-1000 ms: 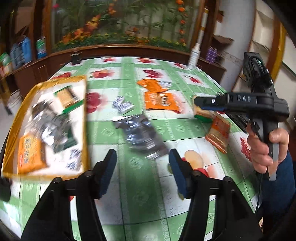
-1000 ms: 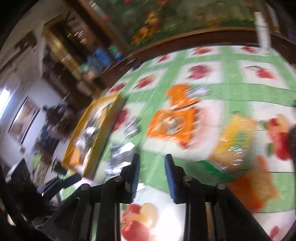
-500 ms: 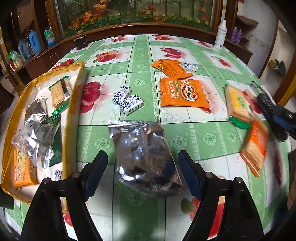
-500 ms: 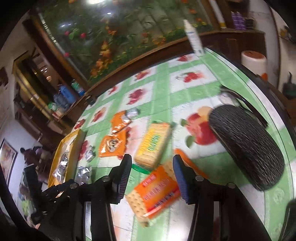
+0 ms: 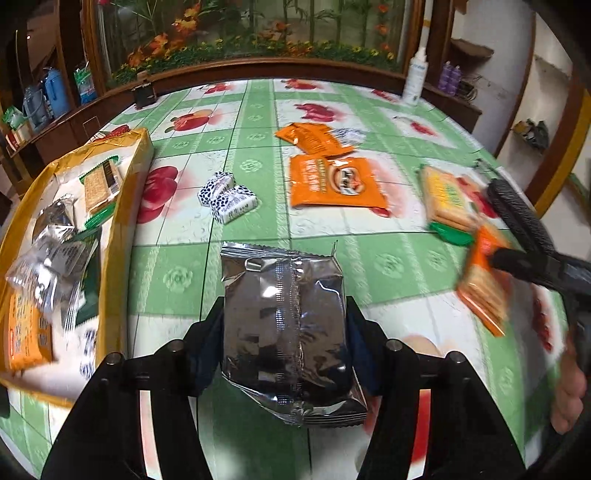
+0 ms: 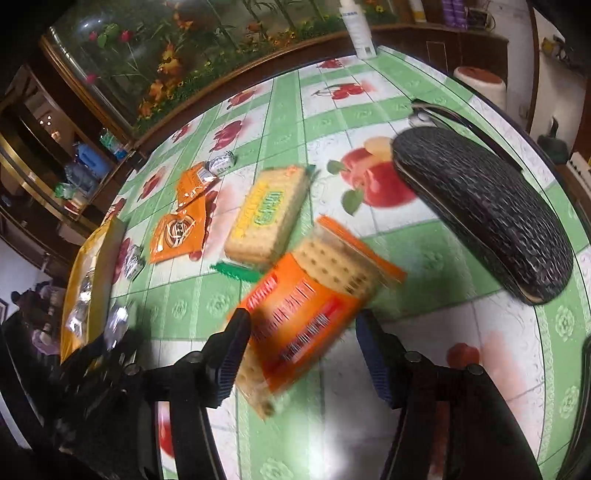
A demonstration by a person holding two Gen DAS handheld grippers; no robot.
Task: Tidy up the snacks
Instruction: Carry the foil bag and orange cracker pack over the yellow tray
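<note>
**Snacks spread over the tabletop, one between each gripper's fingers**

Snacks lie in a yellow tray (image 5: 142, 147) at far left, too jumbled to count. Two black-and-white candies (image 5: 229, 197) sit beside it. At bottom centre the left gripper (image 5: 284, 332), pointing steeply down, closes its jaws around one silver packet (image 5: 284, 314), pads touching its sides. Two orange pouches (image 5: 332, 181) follow, then one yellow cracker pack (image 6: 267, 218). The right gripper (image 6: 303, 350), jaws opening, straddles one orange cracker pack (image 6: 310, 302) without pressing on it.

A lived-in home dining room: fruit-print tablecloth (image 5: 255, 110), planted glass aquarium (image 5: 251, 29) (wood-framed), cluttered shelves (image 5: 33, 107).
</note>
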